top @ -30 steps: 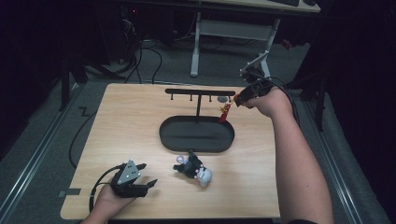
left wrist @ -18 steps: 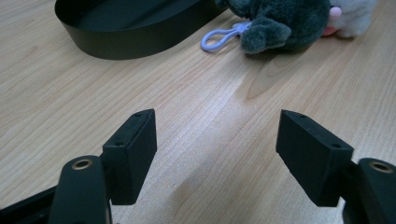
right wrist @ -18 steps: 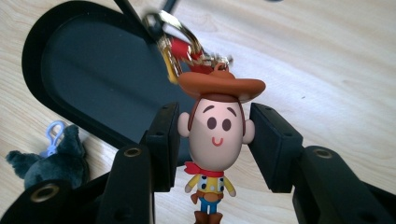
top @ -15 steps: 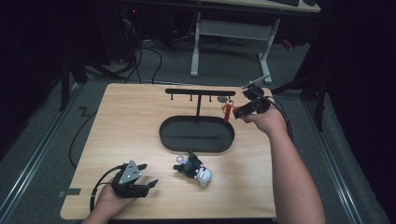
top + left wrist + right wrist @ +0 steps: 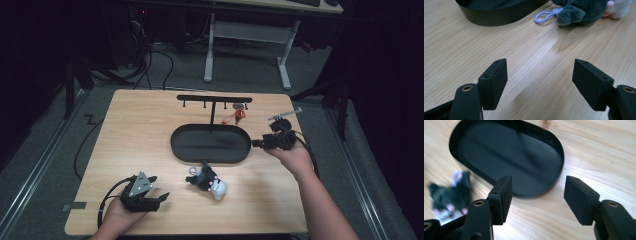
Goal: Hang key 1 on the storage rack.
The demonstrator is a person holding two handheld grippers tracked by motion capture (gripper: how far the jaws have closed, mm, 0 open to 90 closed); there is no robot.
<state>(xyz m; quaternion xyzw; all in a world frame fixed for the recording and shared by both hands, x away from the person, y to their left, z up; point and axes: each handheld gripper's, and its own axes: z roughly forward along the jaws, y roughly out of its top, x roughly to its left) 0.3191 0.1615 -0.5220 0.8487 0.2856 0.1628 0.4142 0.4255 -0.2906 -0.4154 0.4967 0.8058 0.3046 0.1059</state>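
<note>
Right tool [image 5: 256, 143] lowered beside one tray [image 5: 190, 152], empty, just opened, one plush keychain [image 5: 207, 181], left tool [image 5: 162, 199] wide.

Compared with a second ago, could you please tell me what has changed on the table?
The right gripper has let go of the small red keychain, now hanging from the black hook rack, and come down towards the black oval tray, its jaws having just opened, empty. The left gripper and grey plush toy stayed put.

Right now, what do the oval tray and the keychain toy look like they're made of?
Oval tray: likely painted metal or hard plastic; smooth matte black, thin upright rim. Keychain toy: plush fabric, fuzzy dark grey and white pile, with a glossy pale plastic clip.
</note>
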